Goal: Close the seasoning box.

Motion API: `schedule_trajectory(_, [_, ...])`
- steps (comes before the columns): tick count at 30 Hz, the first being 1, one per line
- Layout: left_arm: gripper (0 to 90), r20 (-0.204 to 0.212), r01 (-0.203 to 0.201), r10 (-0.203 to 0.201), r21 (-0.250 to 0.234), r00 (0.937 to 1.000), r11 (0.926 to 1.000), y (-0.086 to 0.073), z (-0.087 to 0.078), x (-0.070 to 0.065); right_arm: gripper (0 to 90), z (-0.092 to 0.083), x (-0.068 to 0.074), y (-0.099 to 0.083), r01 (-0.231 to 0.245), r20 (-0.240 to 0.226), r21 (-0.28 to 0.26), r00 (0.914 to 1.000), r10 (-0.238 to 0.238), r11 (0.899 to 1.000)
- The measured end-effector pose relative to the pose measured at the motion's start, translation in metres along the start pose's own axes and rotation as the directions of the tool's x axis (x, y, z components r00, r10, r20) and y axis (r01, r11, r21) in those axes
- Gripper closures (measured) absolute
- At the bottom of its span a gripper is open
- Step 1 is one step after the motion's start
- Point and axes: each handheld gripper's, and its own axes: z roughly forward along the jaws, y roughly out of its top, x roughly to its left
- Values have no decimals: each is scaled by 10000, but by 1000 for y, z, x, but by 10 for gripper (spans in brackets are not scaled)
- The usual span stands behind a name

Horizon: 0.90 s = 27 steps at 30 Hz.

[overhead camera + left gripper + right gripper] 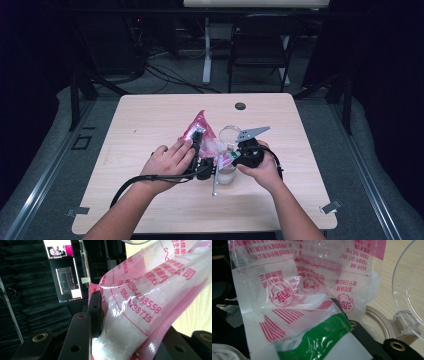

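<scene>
the pink bag [201, 131] is held above the table [150, 120] between 2 grippers: left gripper [199, 141] pinching its filled body, right gripper [231, 156] clamped on its corner, directly over the jar [226, 176] below

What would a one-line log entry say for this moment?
left gripper: shut on pink plastic bag | right gripper: shut on bag's edge | below: clear cup | table

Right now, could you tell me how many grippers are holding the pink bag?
2: the left gripper clamps the pink bag at its left side; the right gripper pinches the bag's near right edge, above the clear jar.
</scene>
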Motion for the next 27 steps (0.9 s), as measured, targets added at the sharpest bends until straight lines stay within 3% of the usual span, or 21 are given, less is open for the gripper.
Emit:
schedule_trajectory(12, [692, -222, 53, -55, -57, 9997, 10000, 0, -1, 4, 900, -1, 1, 0, 13, 2, -47, 10000, -13, 10000])
schedule_trajectory(27, [692, -148, 94, -95, -76, 9998, 9999, 0, -1, 6, 900, -2, 0, 0, -7, 18, -84, 10000, 7, 10000])
